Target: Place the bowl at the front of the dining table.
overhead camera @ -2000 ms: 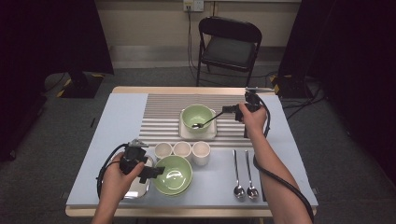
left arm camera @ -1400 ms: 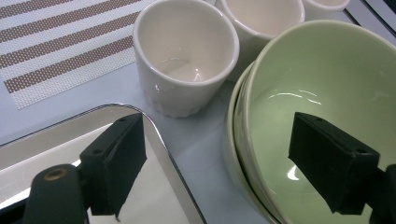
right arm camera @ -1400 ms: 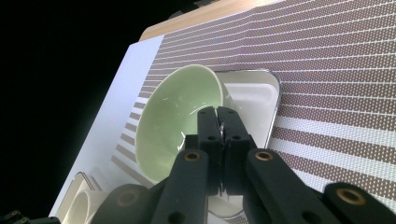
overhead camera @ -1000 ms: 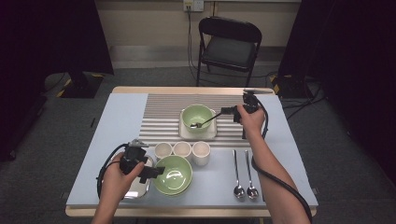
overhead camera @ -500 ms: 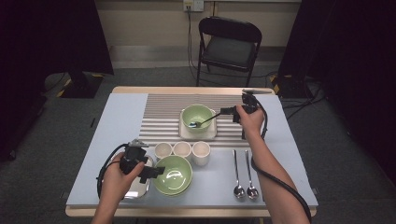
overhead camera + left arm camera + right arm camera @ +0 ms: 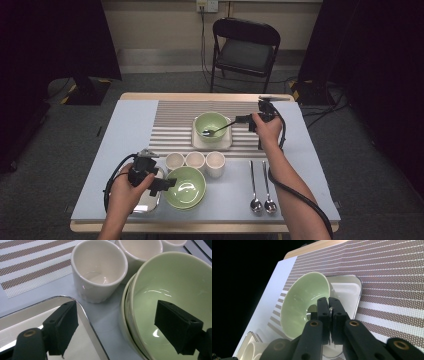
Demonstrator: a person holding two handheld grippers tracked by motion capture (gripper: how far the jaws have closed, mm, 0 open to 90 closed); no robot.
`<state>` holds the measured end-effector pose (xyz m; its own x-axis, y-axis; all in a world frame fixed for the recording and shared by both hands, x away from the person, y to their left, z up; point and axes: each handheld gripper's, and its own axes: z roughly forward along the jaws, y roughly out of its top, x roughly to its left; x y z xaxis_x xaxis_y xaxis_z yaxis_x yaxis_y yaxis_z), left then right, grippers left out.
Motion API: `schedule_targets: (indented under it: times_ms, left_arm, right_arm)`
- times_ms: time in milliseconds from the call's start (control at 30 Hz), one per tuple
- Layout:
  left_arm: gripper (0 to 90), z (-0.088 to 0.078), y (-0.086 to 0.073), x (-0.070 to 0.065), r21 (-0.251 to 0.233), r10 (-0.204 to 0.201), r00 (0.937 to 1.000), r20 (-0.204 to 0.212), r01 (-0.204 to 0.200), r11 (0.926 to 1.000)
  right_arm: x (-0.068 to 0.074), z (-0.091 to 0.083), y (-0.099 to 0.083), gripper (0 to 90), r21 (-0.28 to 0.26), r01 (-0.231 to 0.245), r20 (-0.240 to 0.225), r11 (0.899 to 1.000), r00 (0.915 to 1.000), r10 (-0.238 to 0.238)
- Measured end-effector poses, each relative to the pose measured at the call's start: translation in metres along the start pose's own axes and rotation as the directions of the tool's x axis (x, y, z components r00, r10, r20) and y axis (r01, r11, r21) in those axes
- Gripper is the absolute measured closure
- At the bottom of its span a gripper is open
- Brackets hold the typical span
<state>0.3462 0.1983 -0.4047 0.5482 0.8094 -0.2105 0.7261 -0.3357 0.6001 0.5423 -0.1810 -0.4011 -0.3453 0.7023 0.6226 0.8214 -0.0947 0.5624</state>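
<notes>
While both hands rest over the worktop (image 6: 125, 125), the scene reads as follows:

Right hand-held gripper (image 6: 239, 120): clenched on the handle of a spoon (image 6: 220, 128), jaws pressed together with only the thin metal between them in the right gripper view (image 6: 329, 312).

Spoon: its bowl end lies inside the far green bowl (image 6: 210, 125), its handle runs out over the rim toward the right hand (image 6: 267, 129).

Far green bowl: sits on a white square plate (image 6: 225, 142) on the striped mat (image 6: 172, 122), toward the far middle of the worktop.

Left hand-held gripper (image 6: 167, 184): released, jaws spread wide; in the left gripper view (image 6: 117, 327) one jaw hangs over the metal tray (image 6: 32, 312) and the other inside the near green bowl (image 6: 175, 282), the bowl's rim between them, neither pad pressing on it.

Near green bowl: stands at the front edge, just beside the metal tray, which lies under the left hand (image 6: 127, 192).

Cups (image 6: 195, 161): three white ones in a row, just behind the near green bowl.

Spare spoons (image 6: 262, 187): two lie side by side to the right of the near green bowl, bowls toward the person.

Chair (image 6: 245, 47): stands beyond the far edge.
</notes>
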Motion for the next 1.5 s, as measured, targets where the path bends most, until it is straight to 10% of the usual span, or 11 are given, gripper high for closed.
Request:
schedule_targets:
  times_ms: [1033, 1500]
  left_arm:
    - [18.4, -0.0018, -0.0002, 0.0001, -0.002, -0.001, 1.0000, 0.000, 0.001, 1.0000]
    - [18.4, -0.0022, 0.0000, 0.0004, -0.003, 0.007, 1.0000, -0.003, -0.007, 1.0000]
  right_arm:
    - [0.0029, 0.0048, -0.0012, 87.1, 0.001, 0.009, 0.007, 1.000, 0.9999, -0.009]
    - [0.0060, 0.0051, 0.0021, 72.8, 0.015, 0.028, 0.029, 0.999, 0.9992, -0.028]
